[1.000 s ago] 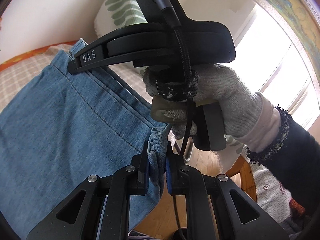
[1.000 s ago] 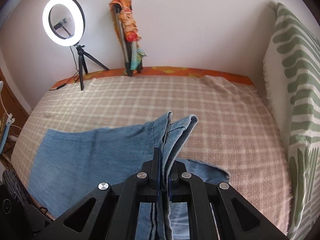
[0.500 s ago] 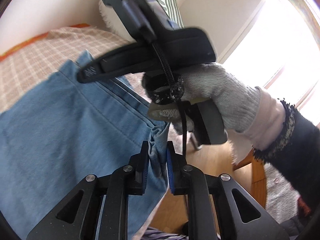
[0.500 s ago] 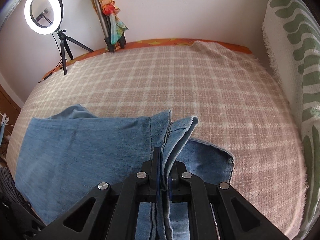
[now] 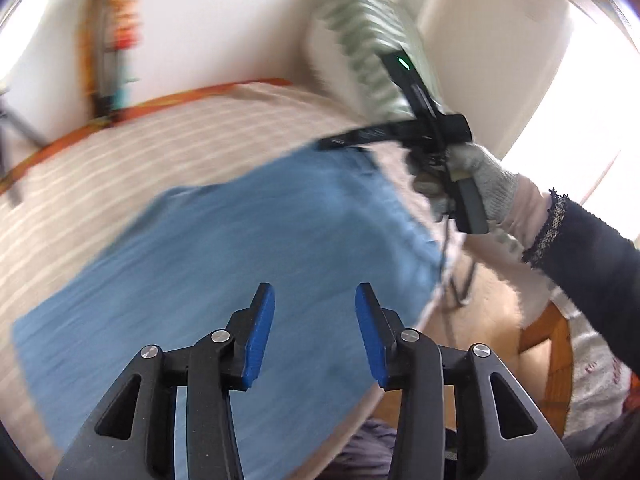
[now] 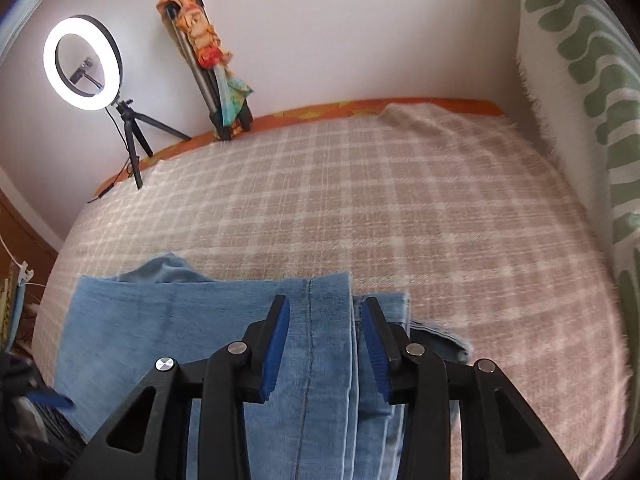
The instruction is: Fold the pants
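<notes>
Folded blue jeans (image 6: 208, 332) lie flat on the checked bed (image 6: 400, 208), long axis running left to right along its near edge. Both grippers tilt downward over them. The left gripper (image 5: 315, 332) and right gripper (image 6: 323, 344) have just been opening; each earlier pinched denim, and now the jaws stand apart, gripping nothing.
</notes>
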Motion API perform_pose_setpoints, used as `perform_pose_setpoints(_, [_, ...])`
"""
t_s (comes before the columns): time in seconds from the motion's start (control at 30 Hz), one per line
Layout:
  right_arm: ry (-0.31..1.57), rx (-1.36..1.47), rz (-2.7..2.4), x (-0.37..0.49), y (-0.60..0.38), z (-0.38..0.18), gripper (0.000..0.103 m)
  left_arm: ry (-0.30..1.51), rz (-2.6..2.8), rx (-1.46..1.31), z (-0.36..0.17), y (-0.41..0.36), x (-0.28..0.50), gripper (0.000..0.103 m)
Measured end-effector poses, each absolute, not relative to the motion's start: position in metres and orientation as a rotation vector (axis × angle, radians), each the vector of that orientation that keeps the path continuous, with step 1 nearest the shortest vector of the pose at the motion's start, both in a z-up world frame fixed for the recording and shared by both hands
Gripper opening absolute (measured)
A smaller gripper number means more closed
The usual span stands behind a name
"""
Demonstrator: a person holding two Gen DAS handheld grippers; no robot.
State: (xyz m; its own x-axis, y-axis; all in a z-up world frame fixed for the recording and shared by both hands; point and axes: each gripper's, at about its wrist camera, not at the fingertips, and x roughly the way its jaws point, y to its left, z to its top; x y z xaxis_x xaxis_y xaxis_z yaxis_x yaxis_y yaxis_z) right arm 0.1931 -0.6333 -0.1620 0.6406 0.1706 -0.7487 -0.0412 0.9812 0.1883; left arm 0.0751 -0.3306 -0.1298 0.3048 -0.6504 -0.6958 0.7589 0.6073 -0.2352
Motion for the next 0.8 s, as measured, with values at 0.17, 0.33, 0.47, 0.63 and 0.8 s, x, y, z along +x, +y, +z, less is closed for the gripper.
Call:
perform_pose_setpoints(0.17, [0.869, 0.203, 0.098, 0.209, -0.638, -0.173, 0.039, 0.865, -0.713, 0.086, -0.134, -0.242, 0.088, 0.04])
perform_pose_setpoints(0.33, [0.888, 0.122, 0.082, 0.216, -0.624, -0.177, 0.042, 0.889, -0.526, 0.001, -0.15, -0.166, 0.094, 0.04])
perform_pose_setpoints(0.47, [0.899, 0.044, 0.046, 0.221, -0.616, -0.181, 0.049, 0.892, -0.459, -0.065, -0.157, -0.126, 0.094, 0.04])
perform_pose_setpoints(0.63, [0.88, -0.053, 0.056, 0.218, -0.601, -0.183, 0.03, 0.91, -0.452, -0.091, -0.171, -0.117, 0.096, 0.04])
perform_pose_setpoints(0.8, [0.827, -0.093, 0.024, 0.207, -0.594, -0.173, 0.004, 0.93, -0.474, -0.091, -0.182, -0.127, 0.098, 0.04])
